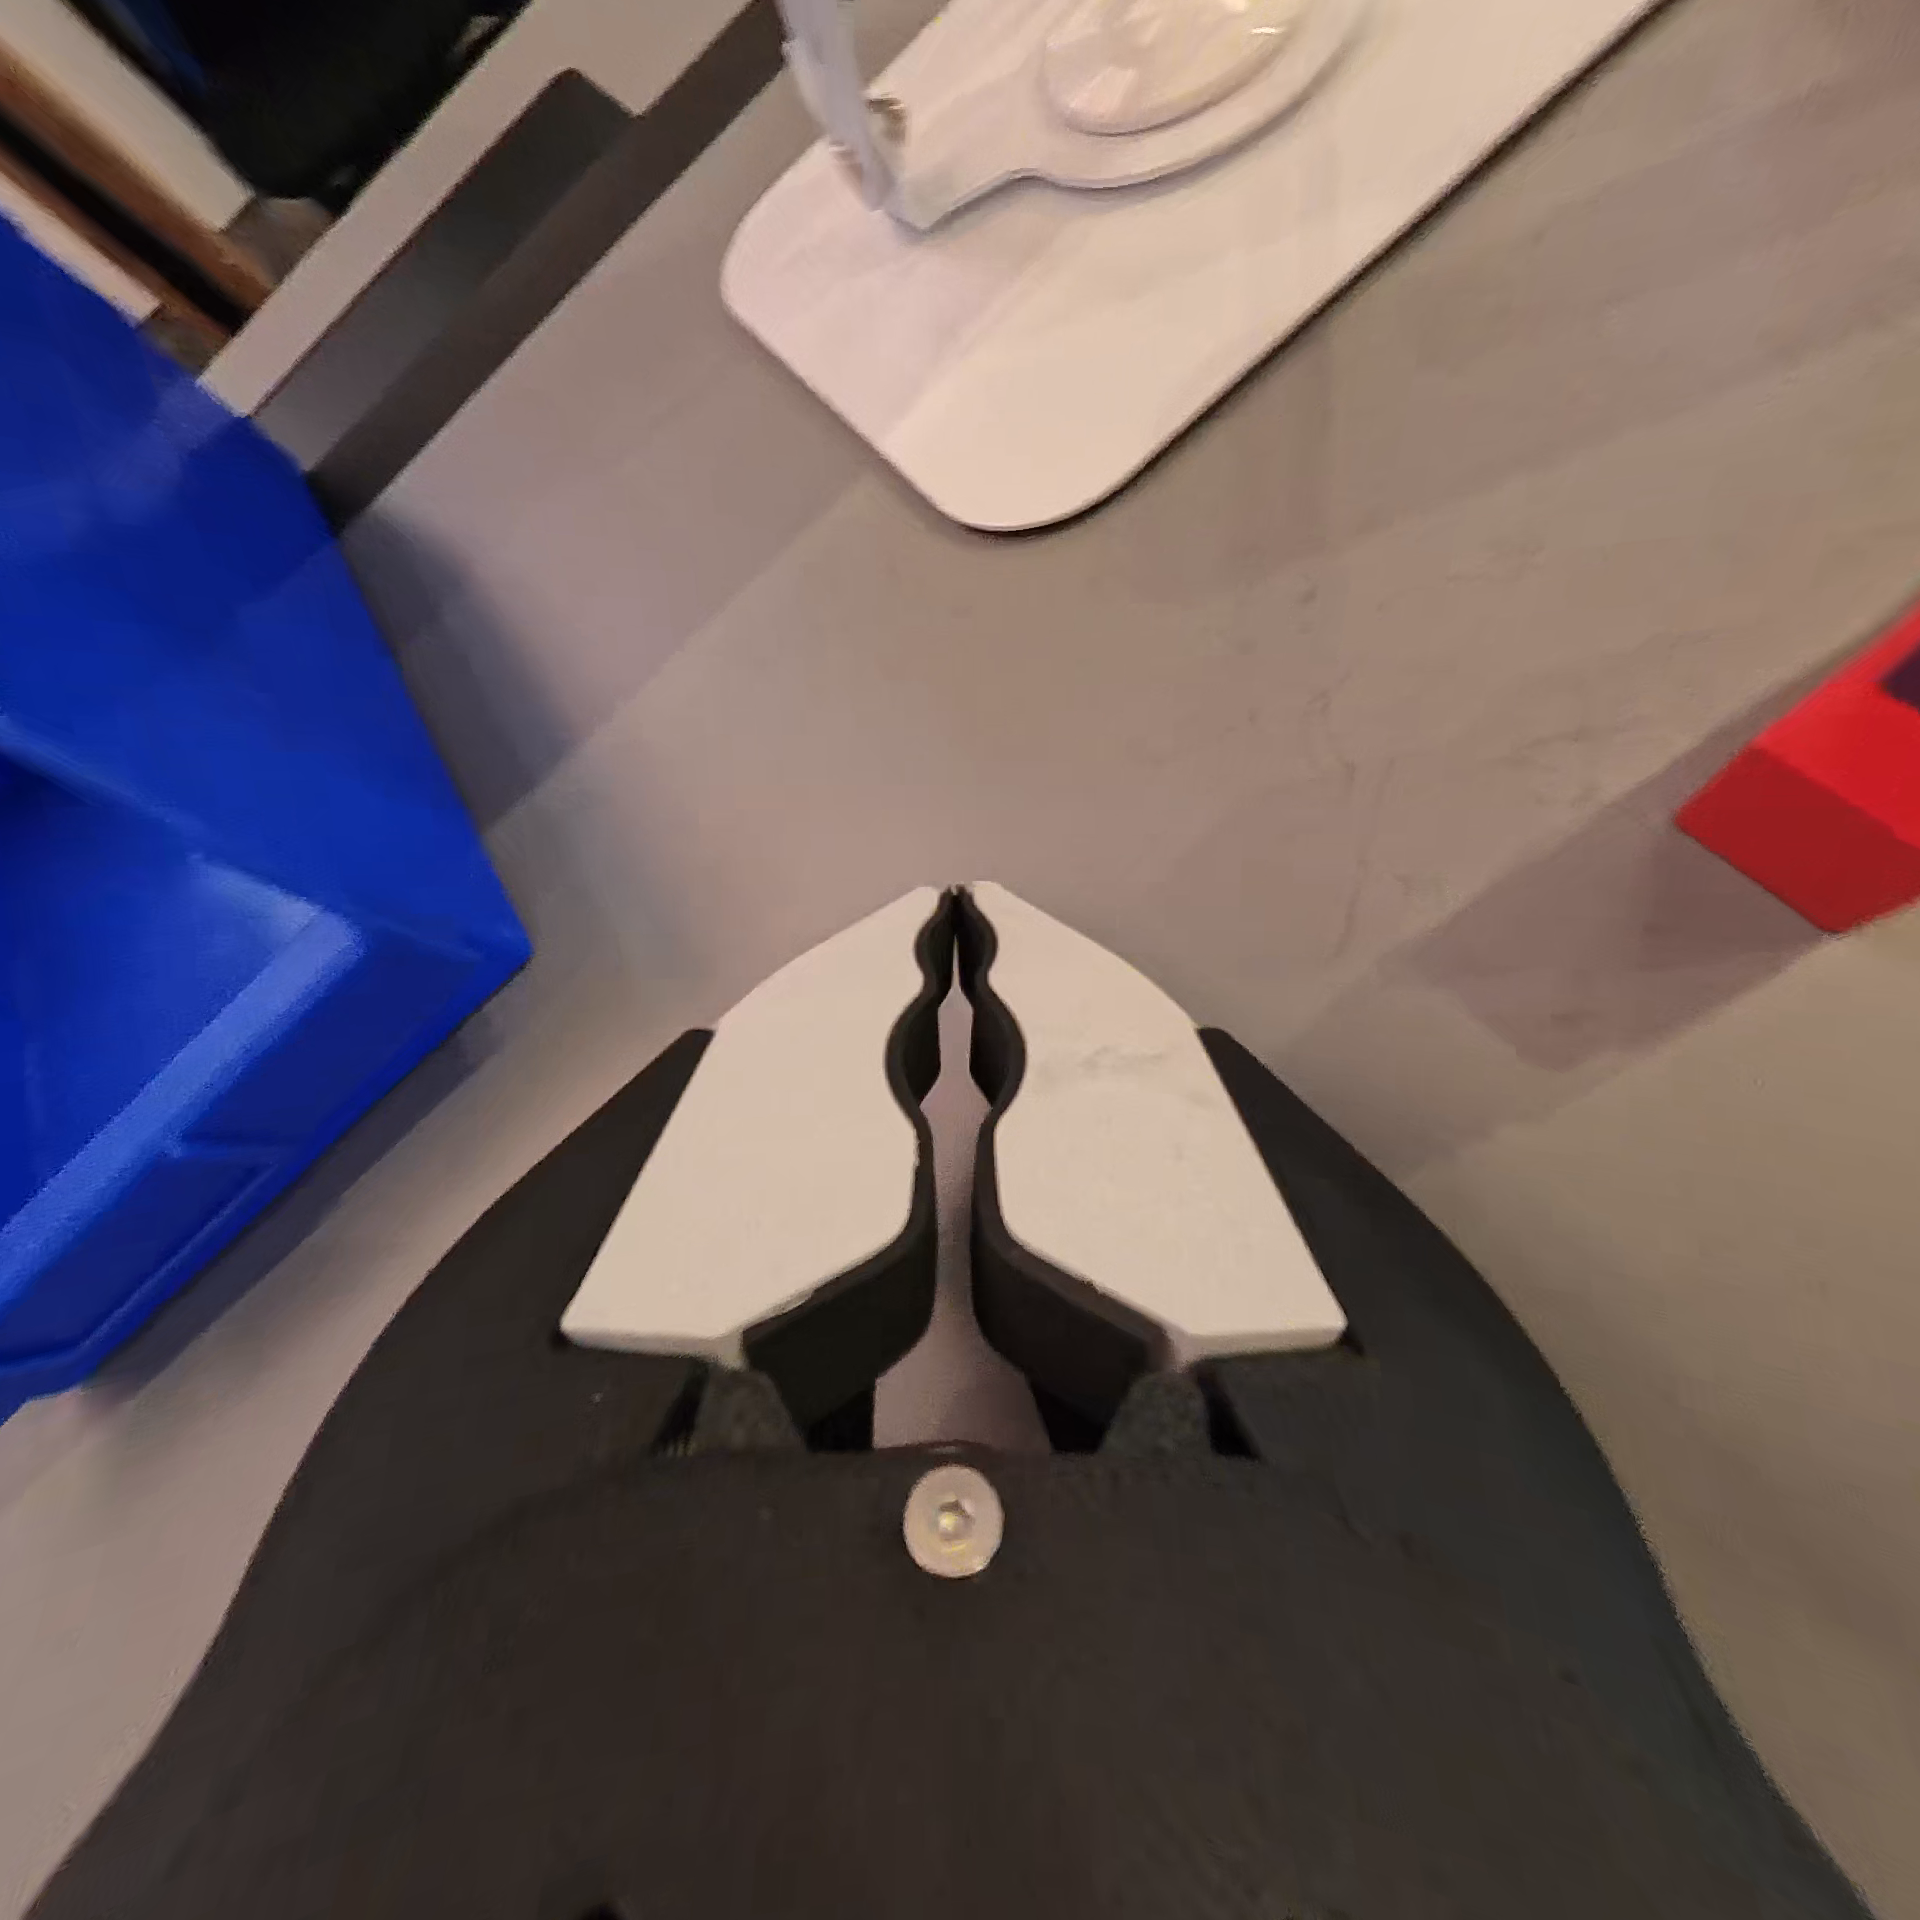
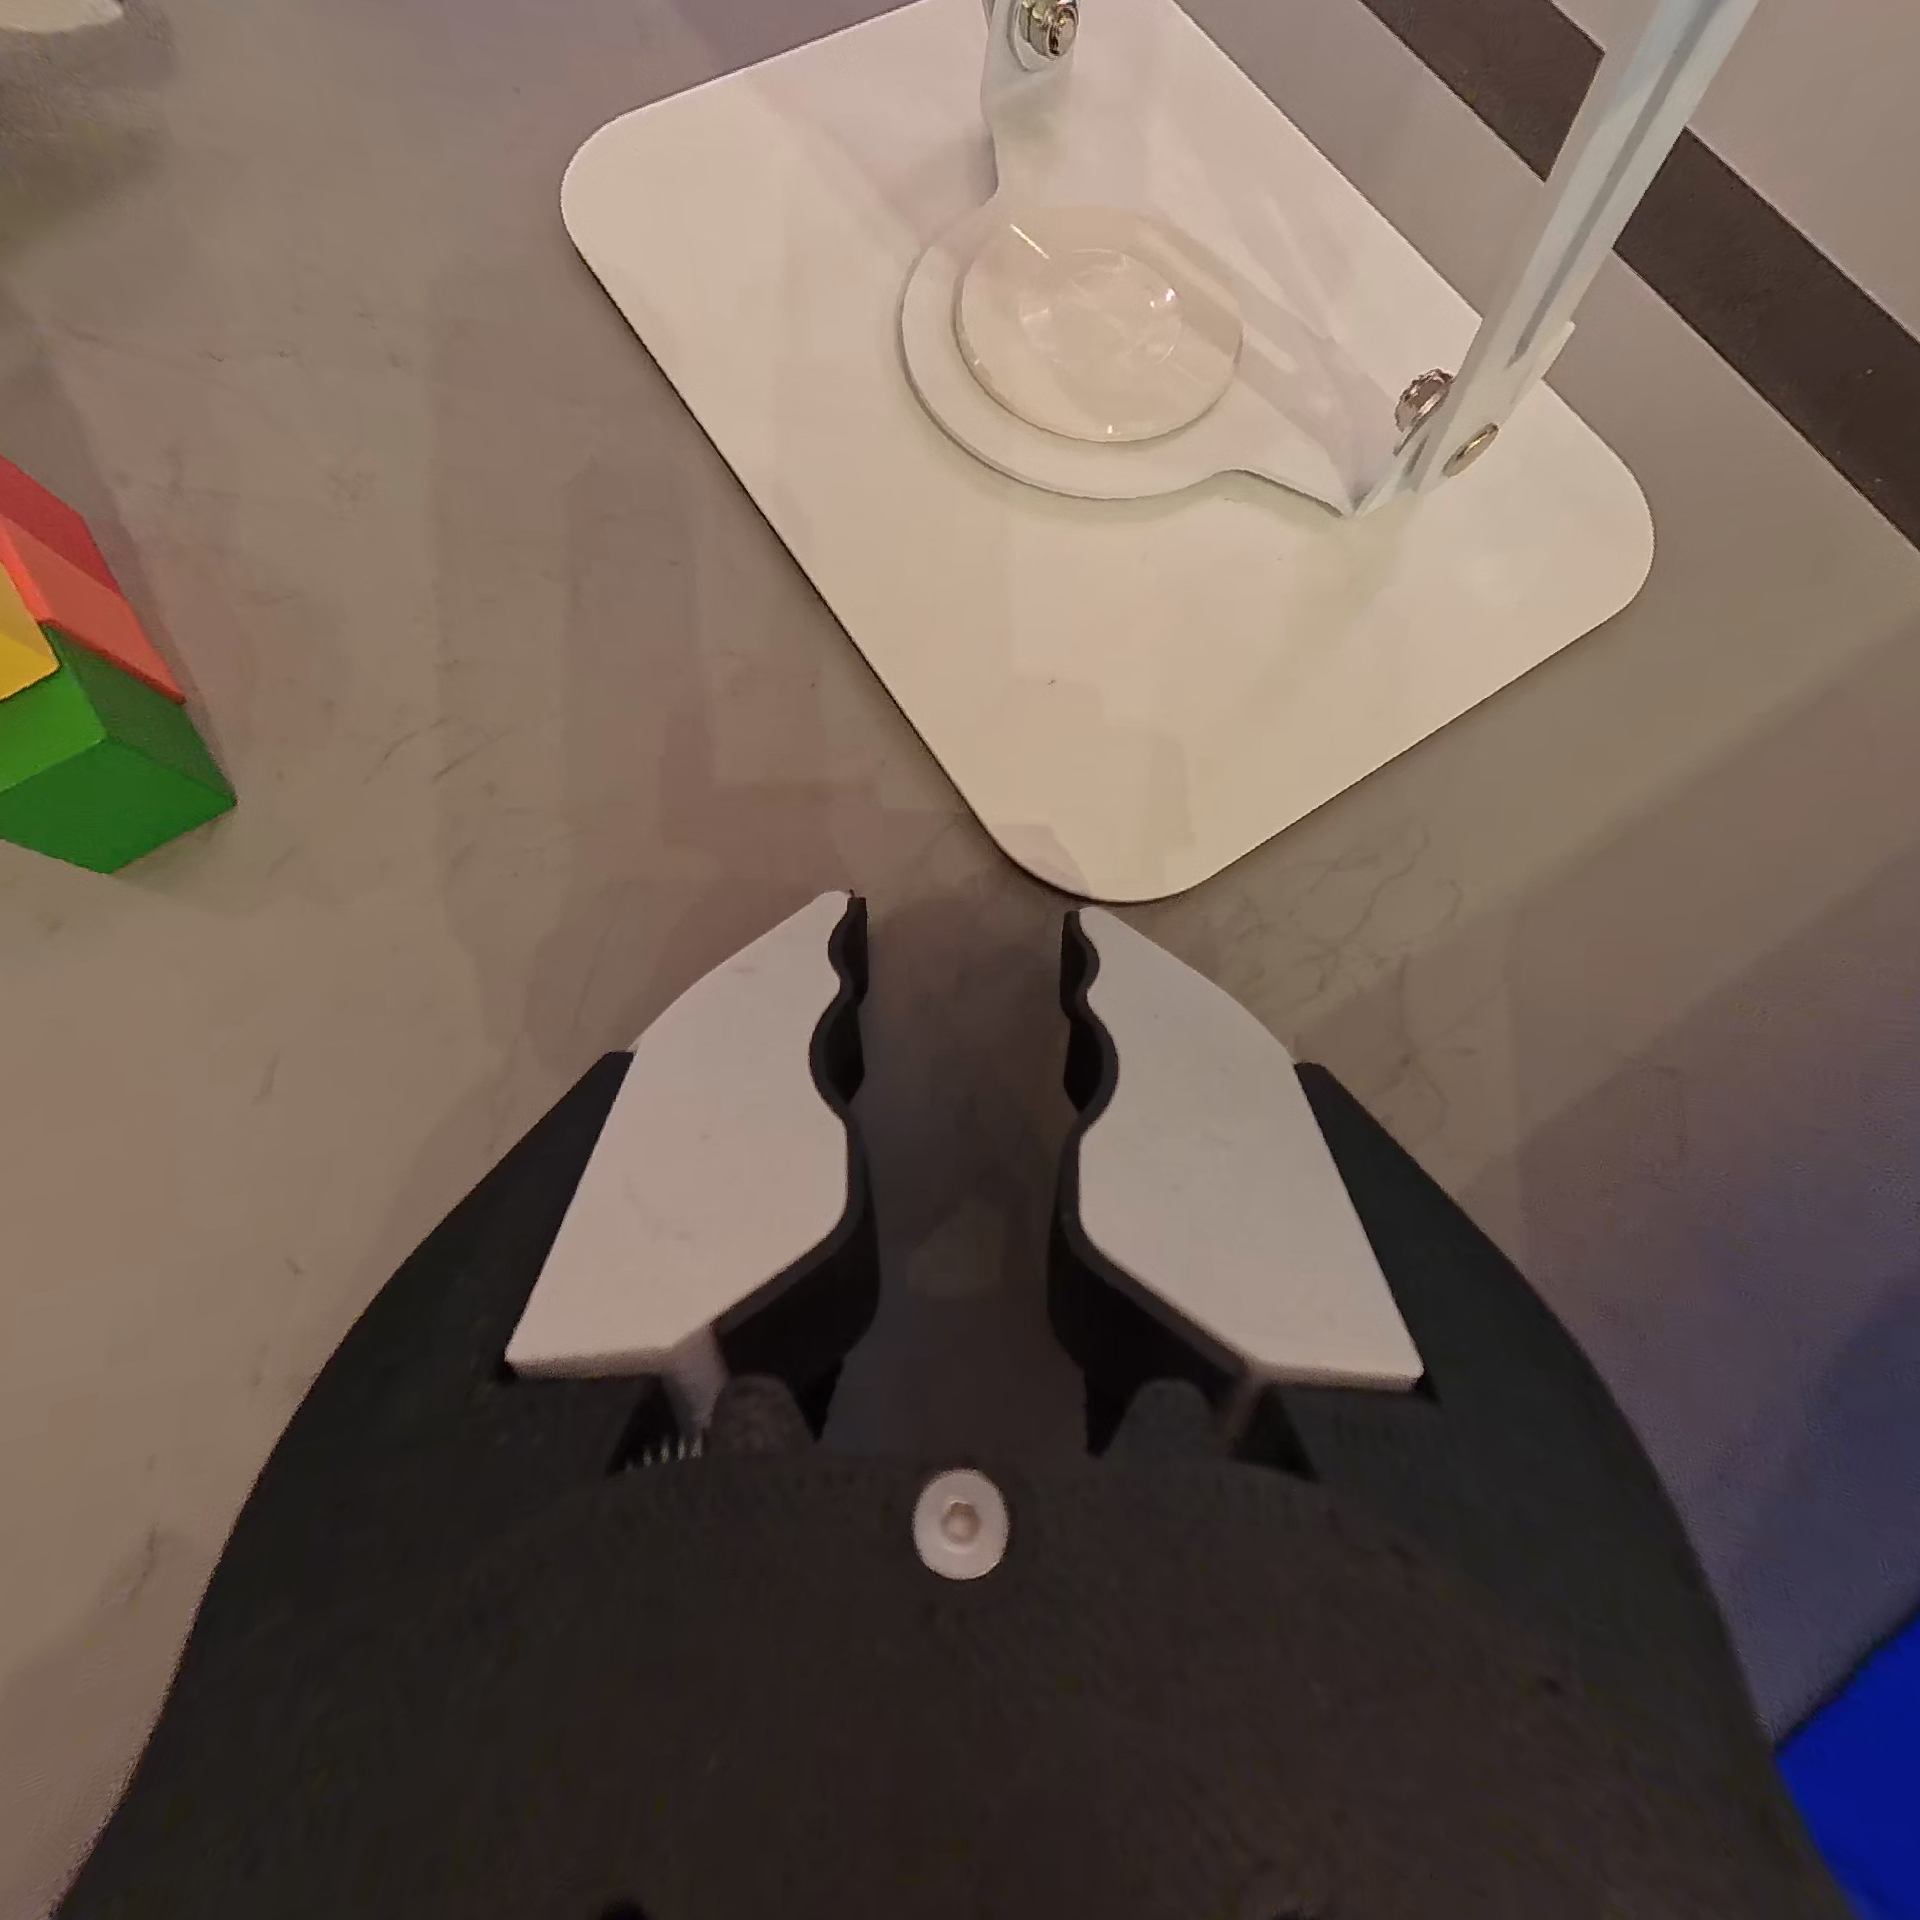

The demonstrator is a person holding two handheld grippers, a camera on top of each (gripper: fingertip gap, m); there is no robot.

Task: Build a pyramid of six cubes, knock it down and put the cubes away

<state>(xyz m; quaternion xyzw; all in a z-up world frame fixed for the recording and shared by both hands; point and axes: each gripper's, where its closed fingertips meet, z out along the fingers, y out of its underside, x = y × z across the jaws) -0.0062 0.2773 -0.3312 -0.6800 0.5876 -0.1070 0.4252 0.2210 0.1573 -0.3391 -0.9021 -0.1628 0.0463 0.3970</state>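
Observation:
My left gripper (image 1: 956,896) is shut, its fingertips touching with nothing between them, above the grey table. A blue bin (image 1: 187,831) stands to its left. A red cube (image 1: 1829,800) with a dark cube on it shows at the right edge of the left wrist view. My right gripper (image 2: 961,914) is open and empty over the table. In the right wrist view stacked cubes stand at the left edge: a green cube (image 2: 104,758) at the near bottom, an orange cube (image 2: 83,613), a red cube (image 2: 42,520) and a yellow cube (image 2: 21,655).
A white stand base (image 2: 1091,675) with a round clear disc (image 2: 1101,332) and a slanted white arm (image 2: 1558,260) lies just ahead of the right gripper; it also shows in the left wrist view (image 1: 1091,343). A blue corner (image 2: 1860,1714) shows at the lower right. There is about 25 cm between the tips of the two grippers. From my left tips it is roughly 11 cm to the red cube (image 1: 1829,800); from my right, 20 cm.

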